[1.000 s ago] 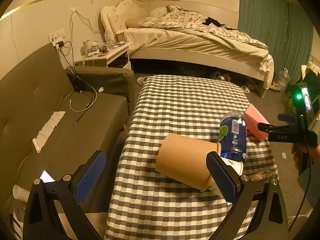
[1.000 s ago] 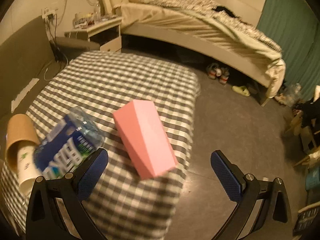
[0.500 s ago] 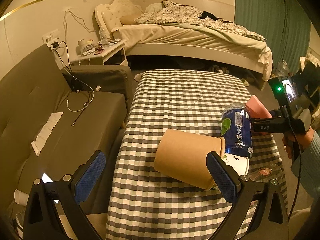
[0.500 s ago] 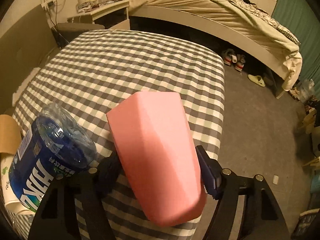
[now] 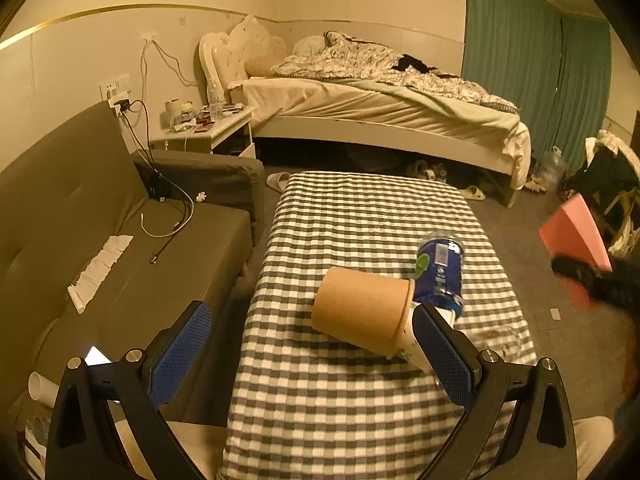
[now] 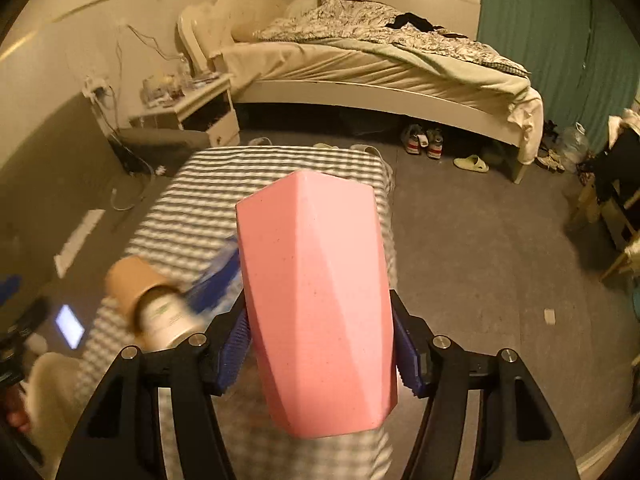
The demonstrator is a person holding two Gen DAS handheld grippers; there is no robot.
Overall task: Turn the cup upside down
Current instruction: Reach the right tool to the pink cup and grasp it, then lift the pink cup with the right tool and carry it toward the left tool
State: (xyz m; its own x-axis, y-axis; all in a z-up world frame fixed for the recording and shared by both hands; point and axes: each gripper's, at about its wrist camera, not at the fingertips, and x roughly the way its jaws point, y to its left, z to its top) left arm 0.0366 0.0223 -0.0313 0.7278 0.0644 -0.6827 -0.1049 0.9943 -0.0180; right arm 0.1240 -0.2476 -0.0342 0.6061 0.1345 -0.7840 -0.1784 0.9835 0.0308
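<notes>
My right gripper [image 6: 320, 350] is shut on the pink faceted cup [image 6: 316, 292] and holds it in the air above the near right end of the checkered table [image 6: 224, 188]. The cup's closed end points away from the camera. In the left wrist view the pink cup [image 5: 572, 240] hangs off the table's right side, blurred. My left gripper [image 5: 312, 354] is open and empty above the table's near end, close to the brown paper cup [image 5: 360, 312].
A brown paper cup lies on its side, nested with a white one [image 6: 168, 316], beside a lying blue water bottle [image 5: 440, 272]. A grey sofa [image 5: 100, 248] stands left of the table. A bed [image 5: 380, 108] and nightstand [image 5: 204, 128] are at the back.
My right gripper closed on the pink cup and lifted it off the table, up and to the right. My left gripper stayed open and drew back a little.
</notes>
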